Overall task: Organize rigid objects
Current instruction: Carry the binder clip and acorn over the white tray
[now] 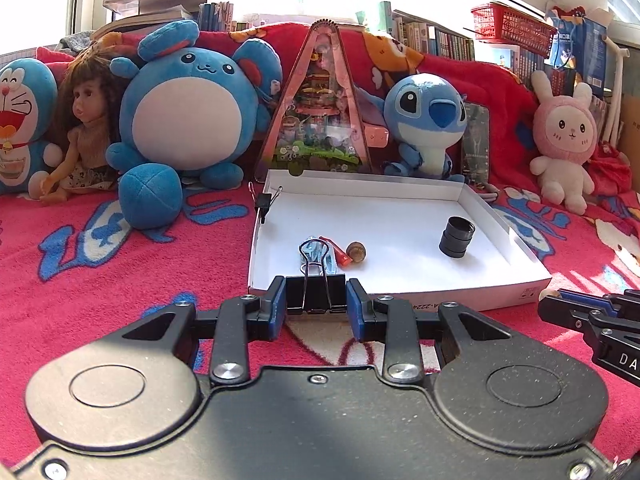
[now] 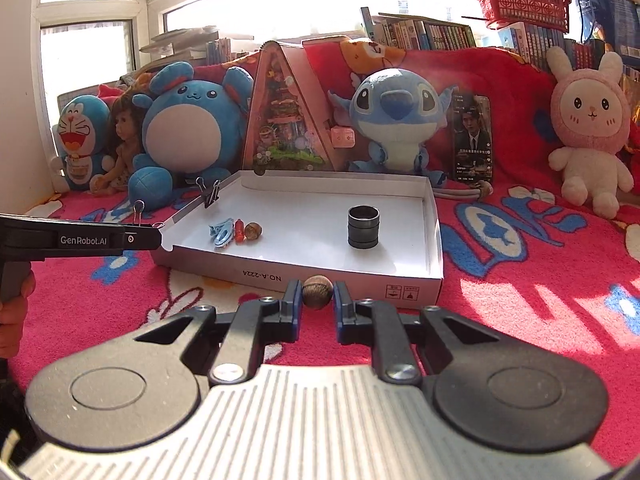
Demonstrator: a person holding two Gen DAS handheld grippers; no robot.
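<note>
A shallow white box (image 1: 400, 288) (image 2: 434, 240) lies on the red blanket. In it are a black ring stack (image 1: 457, 237) (image 2: 363, 227), a brown nut (image 1: 356, 252) (image 2: 253, 231), a red piece (image 1: 340, 257) (image 2: 239, 230) and a light blue clip (image 2: 221, 233). My left gripper (image 1: 316, 298) is shut on a black binder clip (image 1: 316, 294) at the box's near left edge. My right gripper (image 2: 317, 298) is shut on a brown walnut (image 2: 317, 291) just in front of the box's near wall. Another binder clip (image 1: 265, 200) (image 2: 210, 194) grips the box's left wall.
Plush toys, a doll (image 1: 86, 128) and a triangular display case (image 1: 320, 112) line the back. A photo card (image 2: 472, 140) leans behind the box. Books and a red basket (image 2: 524, 4) sit by the window. The left gripper's body (image 2: 80, 238) reaches in at left.
</note>
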